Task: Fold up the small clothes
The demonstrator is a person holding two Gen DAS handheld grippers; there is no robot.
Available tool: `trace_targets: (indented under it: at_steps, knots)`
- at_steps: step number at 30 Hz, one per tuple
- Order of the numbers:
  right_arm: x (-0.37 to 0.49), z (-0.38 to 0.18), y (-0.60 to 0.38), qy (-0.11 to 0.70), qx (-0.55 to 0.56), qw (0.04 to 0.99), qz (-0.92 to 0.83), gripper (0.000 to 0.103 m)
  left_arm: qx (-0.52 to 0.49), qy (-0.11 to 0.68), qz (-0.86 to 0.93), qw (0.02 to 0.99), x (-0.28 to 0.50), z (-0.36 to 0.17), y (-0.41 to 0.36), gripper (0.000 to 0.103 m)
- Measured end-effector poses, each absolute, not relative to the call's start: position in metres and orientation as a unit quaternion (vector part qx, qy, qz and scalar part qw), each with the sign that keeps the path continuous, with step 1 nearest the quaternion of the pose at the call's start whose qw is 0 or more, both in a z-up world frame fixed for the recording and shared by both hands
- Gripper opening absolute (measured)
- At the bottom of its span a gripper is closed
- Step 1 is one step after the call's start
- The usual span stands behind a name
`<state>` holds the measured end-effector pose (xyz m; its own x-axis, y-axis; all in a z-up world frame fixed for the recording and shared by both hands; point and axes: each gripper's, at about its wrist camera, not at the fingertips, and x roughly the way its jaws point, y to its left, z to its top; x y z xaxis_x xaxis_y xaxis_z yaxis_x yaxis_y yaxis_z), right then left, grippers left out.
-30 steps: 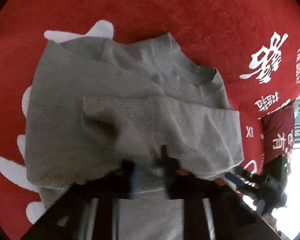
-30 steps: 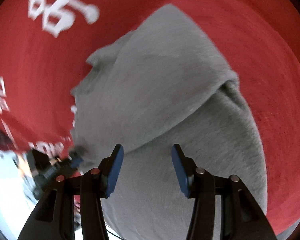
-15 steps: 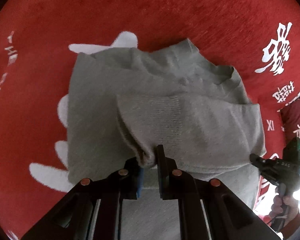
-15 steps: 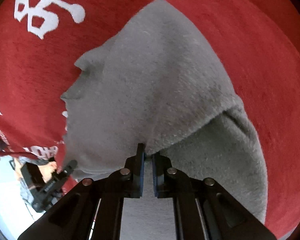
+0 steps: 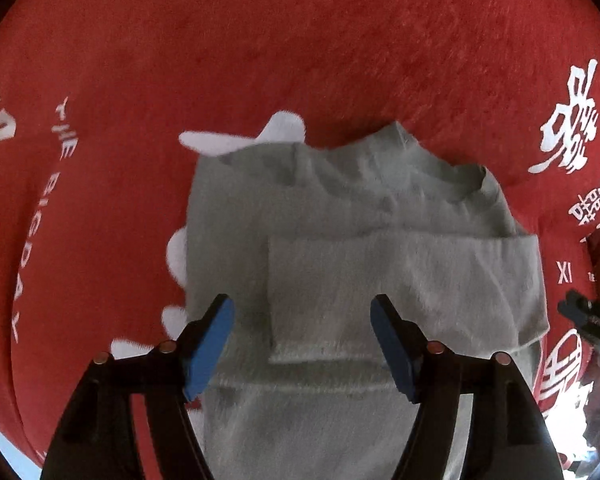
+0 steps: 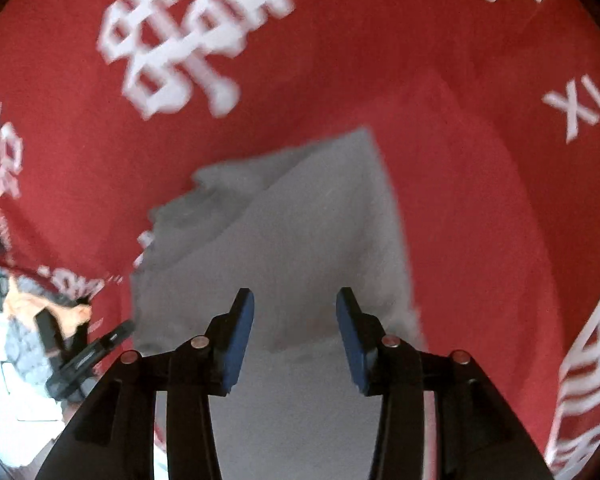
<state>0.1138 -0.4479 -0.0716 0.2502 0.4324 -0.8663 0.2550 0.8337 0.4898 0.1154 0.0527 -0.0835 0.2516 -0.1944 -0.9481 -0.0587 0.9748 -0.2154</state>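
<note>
A small grey knit sweater lies on the red cloth, with one sleeve folded flat across its body. My left gripper hovers over the sleeve's cuff end, its jaws opening wide, and the fabric lies flat below them, not pinched. In the right wrist view the same sweater shows its folded side edge. My right gripper hangs above it with jaws opening and nothing pressed between the blue pads. The right gripper also shows at the right edge of the left wrist view.
The red cloth with white printed characters covers the whole surface. In the right wrist view the left gripper's black handle and a hand show at the lower left, past the cloth's edge.
Both grippers were shut on folds of the sweater half a second ago; both have let go and lifted. The sleeve now lies flat across the body.
</note>
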Motion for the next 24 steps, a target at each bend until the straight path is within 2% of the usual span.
trace_targets:
  at_steps: [4, 8, 12, 13, 14, 15, 20, 22, 24]
  knots:
    - [0.149, -0.107, -0.479, 0.620, 0.298, 0.725, 0.040, 0.047, -0.082, 0.613, -0.022, 0.785, 0.133, -0.096, 0.039, 0.072]
    - [0.167, -0.145, -0.491, 0.625, 0.381, 0.674, 0.103, 0.047, -0.067, 0.624, -0.001, 0.778, 0.142, -0.116, 0.035, 0.072]
    - [0.172, -0.157, -0.496, 0.617, 0.423, 0.652, 0.124, 0.048, -0.064, 0.614, 0.009, 0.786, 0.143, -0.112, 0.041, 0.072]
    - [0.172, -0.158, -0.498, 0.618, 0.430, 0.646, 0.123, 0.045, -0.062, 0.609, 0.017, 0.790, 0.144, -0.110, 0.044, 0.072]
    - [0.173, -0.158, -0.499, 0.623, 0.432, 0.640, 0.125, 0.024, -0.064, 0.605, 0.024, 0.793, 0.147, -0.108, 0.047, 0.072]
    - [0.174, -0.156, -0.497, 0.631, 0.421, 0.638, 0.132, 0.010, -0.067, 0.605, 0.031, 0.793, 0.149, -0.108, 0.051, 0.072]
    - [0.170, -0.108, -0.491, 0.616, 0.299, 0.717, 0.135, 0.010, -0.054, 0.614, 0.043, 0.786, 0.151, -0.117, 0.058, 0.072]
    - [0.168, -0.117, -0.490, 0.634, 0.243, 0.728, 0.098, 0.009, -0.043, 0.611, 0.044, 0.789, 0.148, -0.121, 0.055, 0.078]
    - [0.164, -0.135, -0.501, 0.643, 0.269, 0.713, 0.078, 0.010, -0.040, 0.608, 0.050, 0.791, 0.146, -0.123, 0.051, 0.080]
